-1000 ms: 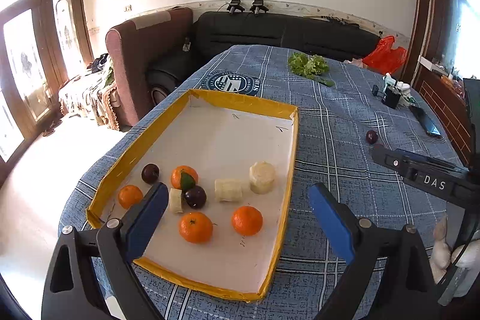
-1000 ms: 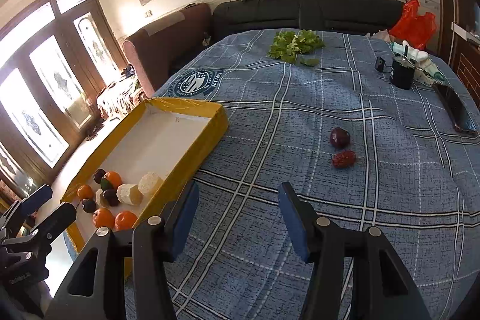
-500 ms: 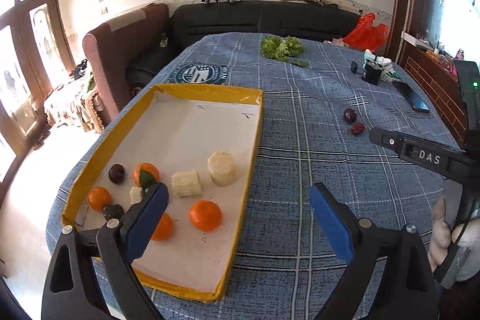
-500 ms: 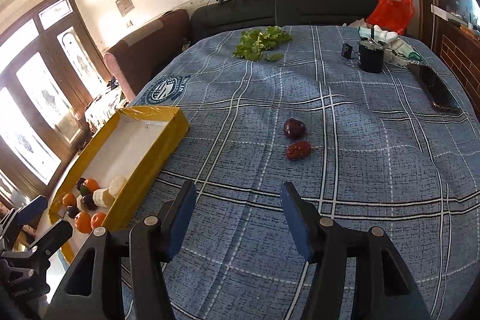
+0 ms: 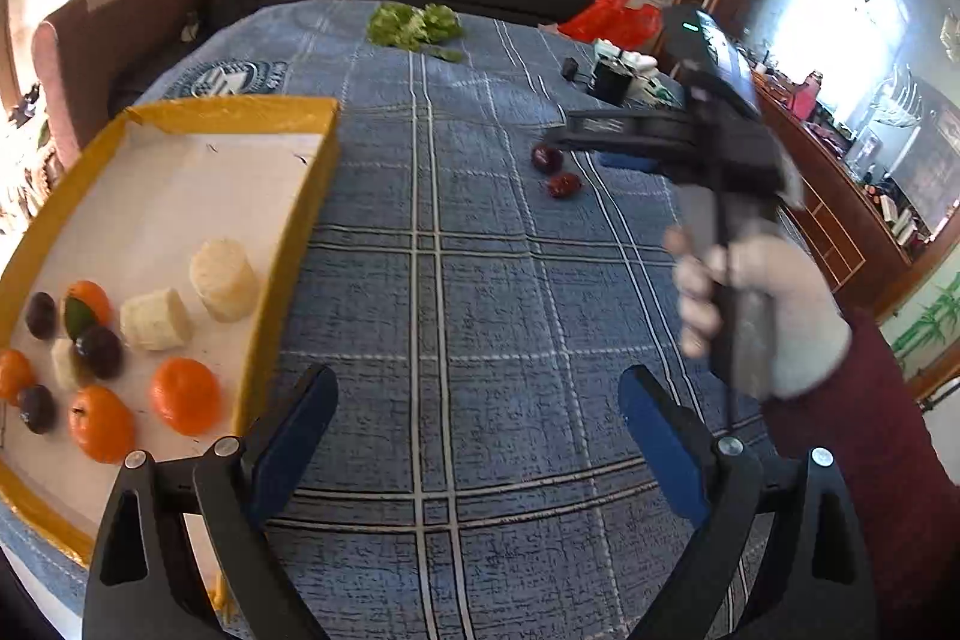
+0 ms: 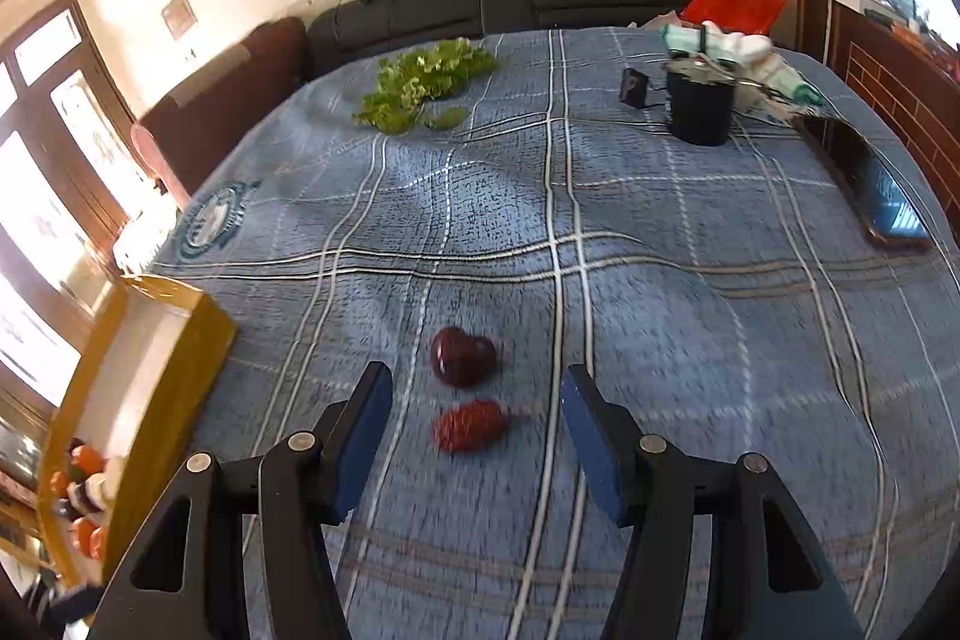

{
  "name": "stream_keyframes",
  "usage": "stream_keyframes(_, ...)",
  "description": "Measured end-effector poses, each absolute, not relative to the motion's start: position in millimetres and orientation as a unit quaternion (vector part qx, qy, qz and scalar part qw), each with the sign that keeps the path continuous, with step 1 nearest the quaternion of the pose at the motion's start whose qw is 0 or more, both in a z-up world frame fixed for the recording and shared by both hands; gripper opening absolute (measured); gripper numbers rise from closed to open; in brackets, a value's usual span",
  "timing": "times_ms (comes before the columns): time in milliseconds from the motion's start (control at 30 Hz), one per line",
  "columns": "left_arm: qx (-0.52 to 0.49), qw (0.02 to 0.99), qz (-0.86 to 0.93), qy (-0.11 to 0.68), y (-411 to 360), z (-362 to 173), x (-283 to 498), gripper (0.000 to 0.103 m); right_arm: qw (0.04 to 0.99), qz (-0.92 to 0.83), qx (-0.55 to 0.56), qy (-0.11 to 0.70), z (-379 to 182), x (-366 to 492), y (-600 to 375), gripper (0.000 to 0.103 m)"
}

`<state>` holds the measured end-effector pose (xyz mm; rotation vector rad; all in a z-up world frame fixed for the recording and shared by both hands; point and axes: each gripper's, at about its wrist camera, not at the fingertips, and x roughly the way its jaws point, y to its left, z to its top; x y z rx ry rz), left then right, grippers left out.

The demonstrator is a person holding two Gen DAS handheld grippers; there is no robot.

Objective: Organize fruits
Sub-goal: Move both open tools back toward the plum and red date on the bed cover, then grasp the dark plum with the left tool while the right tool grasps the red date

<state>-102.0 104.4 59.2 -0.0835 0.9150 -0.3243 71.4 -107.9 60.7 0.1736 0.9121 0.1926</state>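
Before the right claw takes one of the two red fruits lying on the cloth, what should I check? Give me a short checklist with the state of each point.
1. Right claw open and empty: ok.
2. Wrinkled bright red fruit in line between its blue pads: ok.
3. Round dark red fruit apart from the wrinkled one: cannot tell; they lie very close, so one grip may nudge both.
4. Pads already down at the blue checked cloth: cannot tell.
5. Left claw open, empty, out of the way: ok.
6. Free room in the yellow-edged cardboard tray: ok; its far half is bare.
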Motion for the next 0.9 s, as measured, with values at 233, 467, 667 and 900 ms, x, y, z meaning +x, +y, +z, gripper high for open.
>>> stream_keyframes(233,-0.041,0.887,-0.142,0.438,112.5,57.7,-99.6,0.094,0.884,0.062,0.018,0.463,37.5,102.3,-84.1,0.042)
stream_keyframes(467,-0.077,0.886,-0.120,0.441,134.7,58.7,-95.3,0.094,0.860,0.141,0.055,0.488,44.1,78.0,-83.2,0.031)
stream_keyframes(667,-0.079,0.888,-0.120,0.436,135.4,61.6,-99.6,0.094,0.823,0.239,0.080,0.508,48.0,30.2,-73.4,0.033)
stream_keyframes(900,-0.073,0.892,-0.124,0.428,132.6,65.9,-106.5,0.094,0.843,0.215,0.090,0.484,59.3,3.2,-94.3,0.043)
